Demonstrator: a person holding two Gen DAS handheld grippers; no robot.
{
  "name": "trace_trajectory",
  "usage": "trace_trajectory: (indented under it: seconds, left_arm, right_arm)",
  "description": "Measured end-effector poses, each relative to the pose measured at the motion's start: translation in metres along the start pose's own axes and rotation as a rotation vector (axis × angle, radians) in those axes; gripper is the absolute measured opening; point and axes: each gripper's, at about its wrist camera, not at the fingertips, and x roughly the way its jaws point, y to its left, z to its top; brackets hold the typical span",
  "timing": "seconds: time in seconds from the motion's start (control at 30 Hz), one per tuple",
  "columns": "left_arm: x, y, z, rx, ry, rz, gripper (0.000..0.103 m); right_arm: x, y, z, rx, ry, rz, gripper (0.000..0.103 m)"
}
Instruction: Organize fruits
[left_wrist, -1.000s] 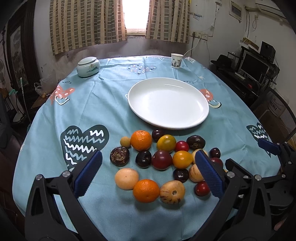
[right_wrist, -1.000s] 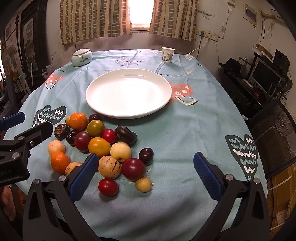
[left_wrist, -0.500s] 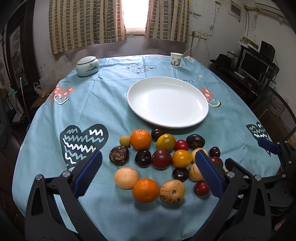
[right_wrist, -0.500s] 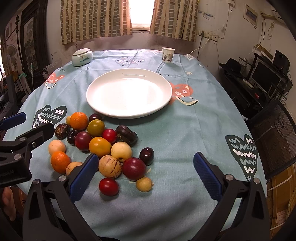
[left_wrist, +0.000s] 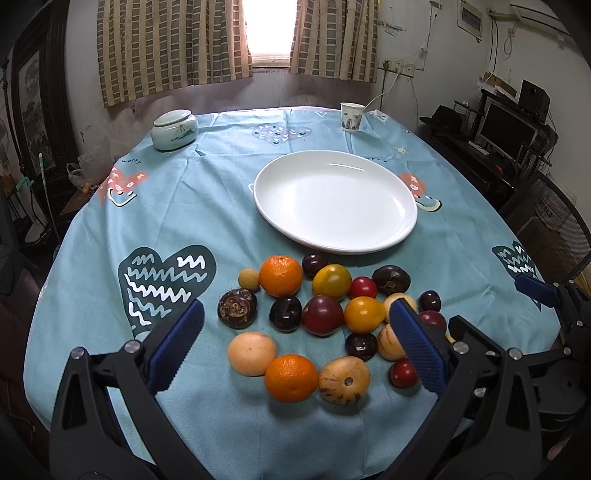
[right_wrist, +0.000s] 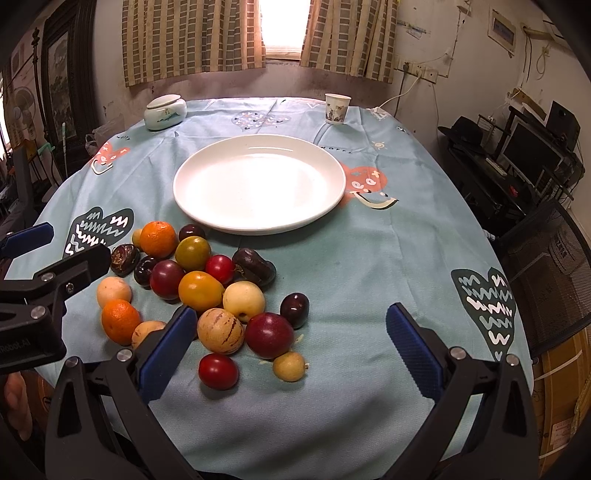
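A cluster of several fruits lies on the blue tablecloth near the front edge: oranges (left_wrist: 280, 275) (left_wrist: 291, 377), dark plums (left_wrist: 322, 315), red tomatoes (right_wrist: 218, 371), striped melons (right_wrist: 220, 331), yellow fruits (right_wrist: 200, 291). An empty white plate (left_wrist: 400, 218) (right_wrist: 325, 206) sits beyond them. My left gripper (left_wrist: 295, 343) is open and empty, just in front of the cluster. My right gripper (right_wrist: 290, 347) is open and empty, at the cluster's right side. The left gripper shows in the right wrist view (right_wrist: 55, 254), the right gripper in the left wrist view (left_wrist: 546, 291).
A lidded ceramic jar (left_wrist: 174, 130) (right_wrist: 164, 112) stands at the far left and a paper cup (left_wrist: 351, 116) (right_wrist: 336, 109) at the far right of the table. A black chair (right_wrist: 546, 266) and a desk with a monitor (right_wrist: 532, 151) stand to the right.
Both grippers have drifted very slightly; the fruits sit a little higher in the left wrist view. Nothing was grasped or moved.
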Motion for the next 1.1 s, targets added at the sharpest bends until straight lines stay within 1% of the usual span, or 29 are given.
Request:
trace_trajectory:
  seconds: [0.4, 0.57, 0.63, 0.7, 0.77, 0.87, 0.9, 0.93, 0.97, 1.0, 1.03, 1.1]
  left_arm:
    - [0.0, 0.0, 0.001, 0.001, -0.001, 0.0, 0.101]
    - [0.003, 0.0, -0.008, 0.007, -0.012, -0.007, 0.101]
    - [0.004, 0.004, -0.008, 0.009, -0.004, -0.013, 0.101]
    - [0.006, 0.013, -0.012, -0.001, 0.001, 0.013, 0.101]
    - [0.011, 0.026, -0.019, -0.02, 0.017, 0.057, 0.101]
    - [0.02, 0.047, -0.032, -0.055, 0.061, 0.076, 0.101]
    - [0.023, 0.053, -0.038, -0.068, 0.079, 0.068, 0.101]
    - [0.025, 0.058, -0.043, -0.077, 0.094, 0.063, 0.101]
    - [0.026, 0.061, -0.049, -0.084, 0.108, 0.064, 0.101]
    - [0.027, 0.063, -0.052, -0.087, 0.115, 0.065, 0.101]
    - [0.026, 0.065, -0.056, -0.087, 0.118, 0.065, 0.101]
    - [0.023, 0.066, -0.06, -0.085, 0.123, 0.059, 0.101]
  right_arm:
    - [0.001, 0.003, -0.003, -0.007, 0.004, 0.0, 0.102]
    - [0.005, 0.003, -0.003, -0.01, 0.006, 0.022, 0.102]
    - [0.007, 0.001, -0.005, -0.01, 0.001, 0.032, 0.102]
    - [0.009, -0.003, -0.009, -0.023, -0.009, 0.029, 0.102]
    - [0.01, -0.005, -0.017, -0.044, -0.01, 0.067, 0.102]
    - [0.008, -0.002, -0.033, -0.071, 0.002, 0.163, 0.102]
    - [0.007, 0.001, -0.038, -0.078, 0.006, 0.19, 0.1]
    - [0.008, 0.004, -0.042, -0.087, 0.018, 0.216, 0.088]
    - [0.01, 0.008, -0.045, -0.096, 0.033, 0.237, 0.08]
    - [0.013, 0.012, -0.047, -0.103, 0.052, 0.257, 0.067]
    - [0.016, 0.015, -0.048, -0.105, 0.067, 0.274, 0.059]
    - [0.023, 0.02, -0.049, -0.099, 0.088, 0.299, 0.048]
